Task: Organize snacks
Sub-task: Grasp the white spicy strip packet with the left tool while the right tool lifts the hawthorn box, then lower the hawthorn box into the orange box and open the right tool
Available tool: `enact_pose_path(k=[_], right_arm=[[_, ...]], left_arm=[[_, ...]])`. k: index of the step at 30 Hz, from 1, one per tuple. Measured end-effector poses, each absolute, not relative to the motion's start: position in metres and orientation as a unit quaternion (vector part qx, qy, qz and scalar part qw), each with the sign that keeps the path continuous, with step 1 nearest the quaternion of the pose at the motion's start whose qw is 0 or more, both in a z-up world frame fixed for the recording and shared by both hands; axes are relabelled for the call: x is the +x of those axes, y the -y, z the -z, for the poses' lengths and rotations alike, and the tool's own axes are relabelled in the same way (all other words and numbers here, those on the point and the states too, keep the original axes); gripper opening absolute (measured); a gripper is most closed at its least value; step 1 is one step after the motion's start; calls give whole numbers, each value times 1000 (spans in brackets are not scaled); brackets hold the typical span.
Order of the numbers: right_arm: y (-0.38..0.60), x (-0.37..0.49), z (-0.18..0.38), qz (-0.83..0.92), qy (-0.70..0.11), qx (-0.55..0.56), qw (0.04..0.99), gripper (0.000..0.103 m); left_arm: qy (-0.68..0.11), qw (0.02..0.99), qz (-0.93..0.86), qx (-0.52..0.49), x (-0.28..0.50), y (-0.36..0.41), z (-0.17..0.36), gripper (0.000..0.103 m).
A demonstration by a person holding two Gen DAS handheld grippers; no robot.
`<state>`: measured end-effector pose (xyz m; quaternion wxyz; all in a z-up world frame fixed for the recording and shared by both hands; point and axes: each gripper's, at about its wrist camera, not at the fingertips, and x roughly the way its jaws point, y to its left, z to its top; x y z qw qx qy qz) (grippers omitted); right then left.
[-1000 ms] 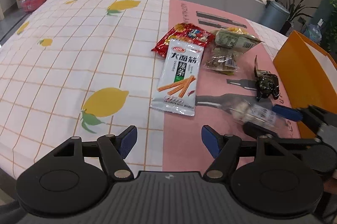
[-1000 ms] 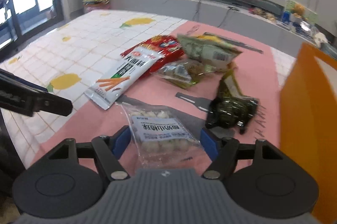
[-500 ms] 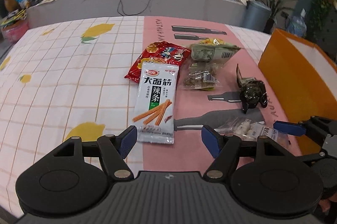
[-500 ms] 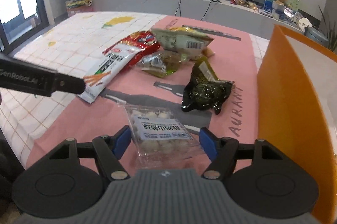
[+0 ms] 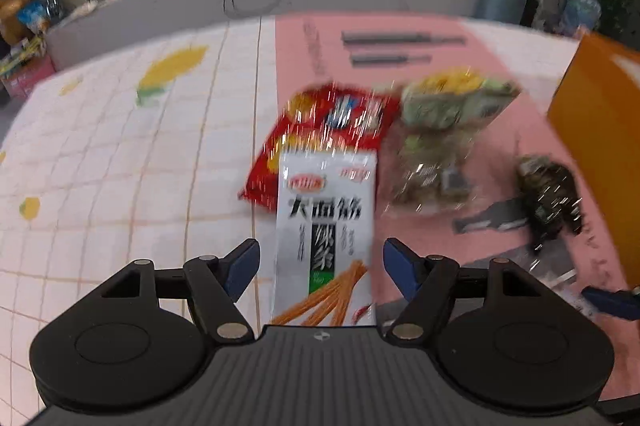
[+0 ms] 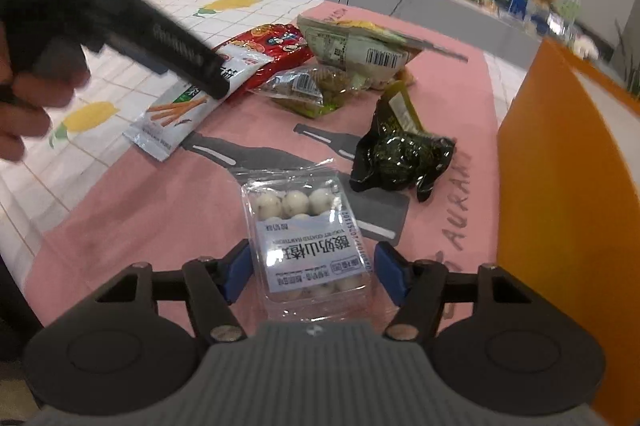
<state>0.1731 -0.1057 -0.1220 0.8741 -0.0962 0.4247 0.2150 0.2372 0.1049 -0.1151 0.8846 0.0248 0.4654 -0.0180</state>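
Nearest the right wrist camera, the right hand-held gripper [image 6: 312, 276] points steeply down at the tabletop [image 6: 132, 222], its blue pads either side of a clear pack of white yogurt-coated balls [image 6: 306, 238]. The left pad looks to touch the pack's edge and a small gap shows at the right pad, so whether the jaws are clamped on the pack cannot be told. The pack lies flat on the pink part of the cloth, its printed label facing up.

The left hand-held gripper [image 5: 320, 268] is also tilted downward, jaws wide apart and holding nothing, with the near end of a white spicy-strip packet [image 5: 326, 222] lying on the tabletop between its pads; neither pad touches it. In the right wrist view this gripper's black body crosses the upper left above the same packet, with the person's fingers [image 6: 28, 106] curled around its handle at the left edge.

Just beyond the yogurt pack sits a crumpled dark green packet [image 6: 400, 154]. Behind the white packet, partly under it, lies a red snack bag [image 6: 276, 48]. To its right are a clear bag of brownish-green snacks [image 6: 310, 88] and, behind that, a pale green bag with a barcode [image 6: 360, 44]. An orange box [image 6: 560, 186] stands upright along the right edge of the tabletop.
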Motion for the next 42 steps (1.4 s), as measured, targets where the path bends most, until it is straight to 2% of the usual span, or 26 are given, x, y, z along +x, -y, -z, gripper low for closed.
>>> enact_pose_path(k=[3, 5, 6, 7, 9, 19, 25, 29, 32, 36, 42], right_arm=[[109, 179, 125, -225, -430, -70, 872, 80], [107, 182, 128, -227, -424, -77, 874, 80], [106, 182, 128, -226, -419, -83, 875, 72], [105, 181, 127, -229, -413, -88, 877, 64], [104, 180, 125, -227, -412, -91, 878, 59], [105, 172, 108, -237, -388, -79, 887, 57], [116, 159, 70, -255, -346, -52, 902, 57], [141, 153, 33, -250, -314, 8, 916, 57], [165, 146, 2, -234, -289, 51, 927, 57], [193, 138, -28, -195, -263, 56, 943, 58], [237, 150, -25, -89, -276, 45, 956, 58]], left_arm=[[-481, 876, 15, 8, 239, -110, 127, 86], [-478, 878, 15, 12, 237, -109, 128, 86], [-476, 879, 15, 8, 236, -110, 128, 84], [-473, 881, 13, 2, 235, -112, 128, 73], [-461, 887, 3, -17, 230, -116, 126, 58], [-459, 887, 22, -52, 213, -122, 112, 56], [-433, 898, 36, -76, 192, -124, 87, 56], [-407, 907, 60, -92, 182, -116, 65, 56], [-387, 912, 90, -101, 175, -103, 47, 56], [-363, 920, 113, -94, 170, -79, 32, 56], [-354, 917, 153, -101, 175, -47, 25, 56]])
